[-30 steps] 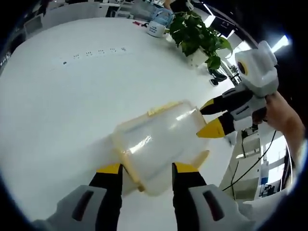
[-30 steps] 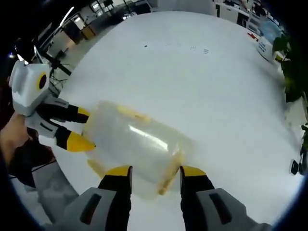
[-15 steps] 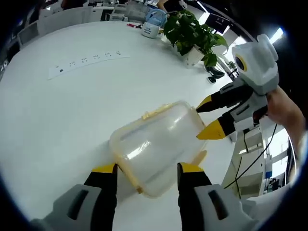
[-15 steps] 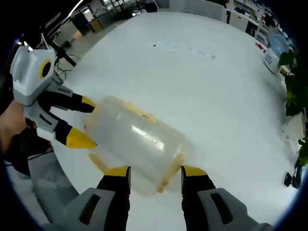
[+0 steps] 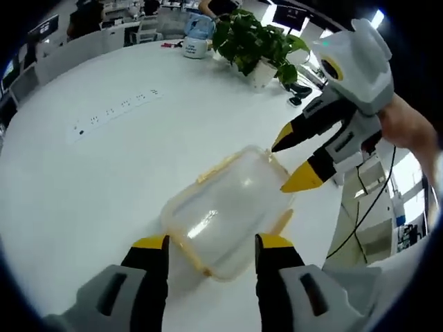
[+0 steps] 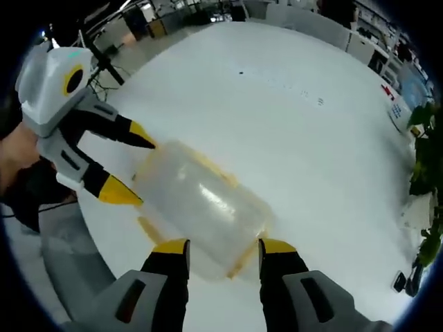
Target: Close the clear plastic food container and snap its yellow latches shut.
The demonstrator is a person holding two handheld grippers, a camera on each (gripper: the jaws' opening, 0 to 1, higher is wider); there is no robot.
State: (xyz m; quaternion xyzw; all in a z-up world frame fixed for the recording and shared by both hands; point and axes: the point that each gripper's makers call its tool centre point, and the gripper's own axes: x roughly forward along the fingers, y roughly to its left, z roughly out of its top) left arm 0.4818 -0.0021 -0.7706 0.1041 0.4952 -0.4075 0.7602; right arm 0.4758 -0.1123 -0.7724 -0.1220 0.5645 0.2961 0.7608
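On the white round desk [image 5: 83, 180], near its edge, a clear plastic container [image 5: 225, 207] is lying with its lid on, frosted and glaring under the ceiling lights; no brand, label or print is legible on it.

- Yellow latches: one is sitting along the far long side [image 5: 220, 166], another is sticking out at the near right corner [image 5: 280, 223]. In the right gripper view the container [image 6: 201, 204] is showing a latch along its upper edge [image 6: 211, 168] and one hanging at the lower left [image 6: 149, 229]. Whether any latch is snapped down is too blurred to tell.
- Left gripper [image 5: 211, 259]: black jaws with yellow tips standing apart, straddling the container's near end; contact with the plastic is hard to judge. The same gripper is appearing in the right gripper view [image 6: 128, 162], jaws spread at the container's other end, a hand [image 6: 14, 155] partly cut off behind it.
- Right gripper [image 6: 216, 257]: jaws apart, bracketing the near end of the container. In the left gripper view it [image 5: 291, 159] is reaching in from the right, jaws open about the container's far corner, held by a hand [image 5: 408, 128].
- Power strip [image 5: 114, 114]: a pale strip with rows of dark sockets, lying well apart from the container; any markings are unreadable.
- Potted plant [image 5: 252, 41]: leafy green, in a white pot at the desk's far side.
- Blue-and-white object [image 5: 196, 31] beside the plant, bearing dark print too small to read.
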